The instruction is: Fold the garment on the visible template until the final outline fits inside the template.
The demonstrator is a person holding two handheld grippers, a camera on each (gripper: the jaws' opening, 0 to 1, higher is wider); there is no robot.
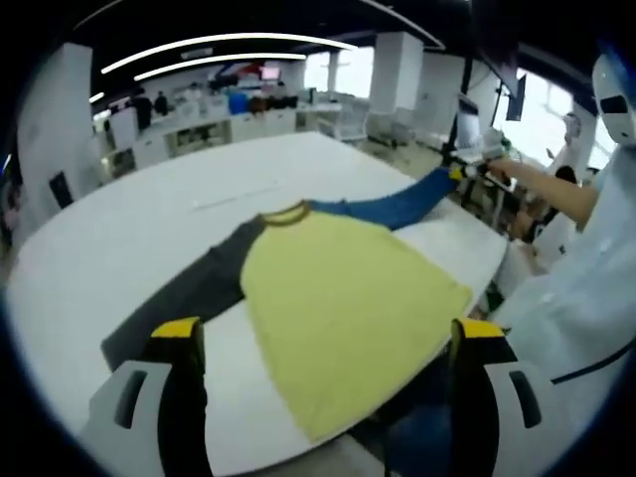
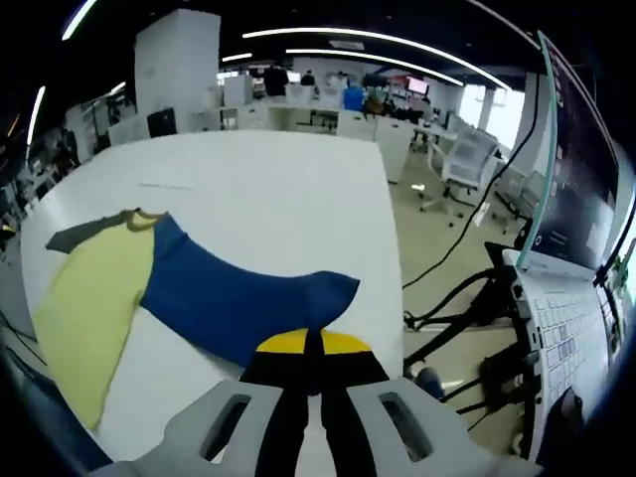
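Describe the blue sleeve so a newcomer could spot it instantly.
Start at the large white table, where a yellow-bodied long-sleeved shirt lies flat. From the shirt's collar, the blue fabric sleeve stretches toward the table edge, its cuff right at the shut yellow-tipped right hand-held gripper. Its opposite sleeve is dark grey; this one is bright blue.

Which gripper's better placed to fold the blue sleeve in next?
Right, probably. The right gripper sits shut at the blue sleeve cuff, apparently pinching it. The left gripper hangs open above the shirt hem, apart from the sleeve.
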